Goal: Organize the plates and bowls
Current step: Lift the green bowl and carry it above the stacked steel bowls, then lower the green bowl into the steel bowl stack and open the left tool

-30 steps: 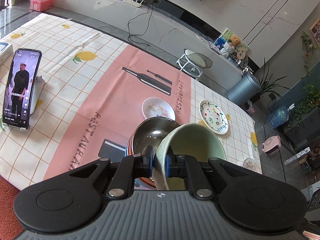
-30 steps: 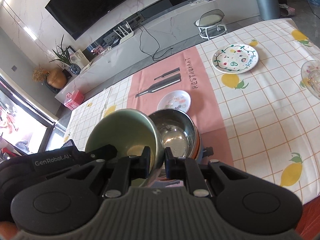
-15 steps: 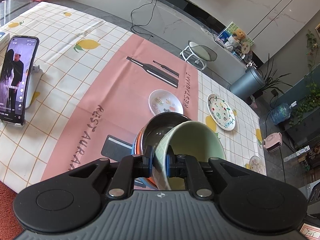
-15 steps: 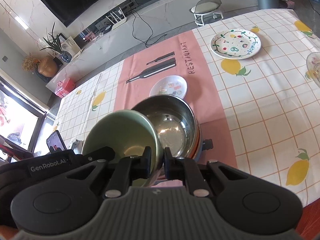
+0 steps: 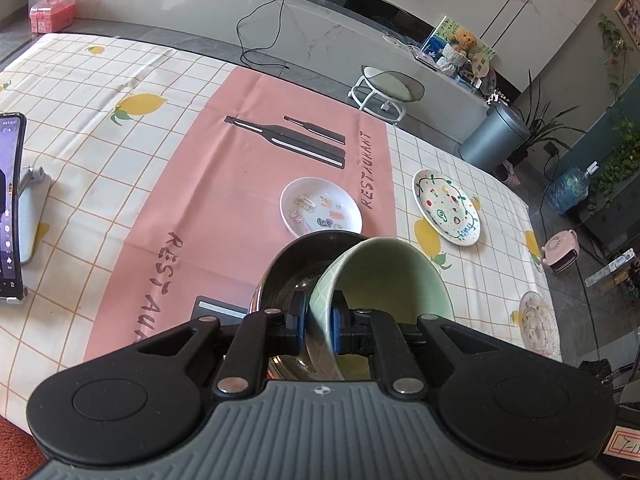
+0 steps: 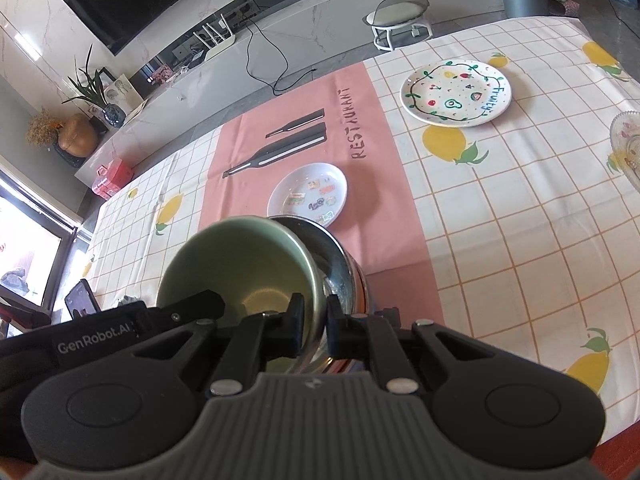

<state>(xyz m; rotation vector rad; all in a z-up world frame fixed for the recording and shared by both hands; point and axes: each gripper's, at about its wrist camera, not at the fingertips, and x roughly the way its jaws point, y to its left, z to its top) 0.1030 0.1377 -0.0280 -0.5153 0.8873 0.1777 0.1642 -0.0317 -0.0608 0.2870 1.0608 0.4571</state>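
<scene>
A pale green bowl [image 5: 384, 276] [image 6: 240, 256] hangs tilted between both grippers, partly over a steel bowl [image 5: 288, 276] [image 6: 340, 264]. My left gripper [image 5: 320, 322] is shut on one side of its rim. My right gripper [image 6: 314, 322] is shut on the opposite side of the rim. The steel bowl sits on an orange-edged dish [image 6: 362, 292] on the pink cloth. Beyond it lie a small white plate [image 5: 320, 208] [image 6: 308, 194] with stickers and a fruit-painted plate [image 5: 446, 208] [image 6: 456, 94]. I cannot tell whether the green bowl touches the steel one.
A clear glass dish [image 5: 538, 324] [image 6: 626, 140] lies near the table's right edge. A phone on a stand [image 5: 10, 208] [image 6: 82, 300] is at the left. Beyond the table stand a stool [image 5: 386, 88] and a grey bin [image 5: 496, 140].
Both grippers have come down and forward with the green bowl, so it sits lower over the steel bowl. The plates on the table have not moved.
</scene>
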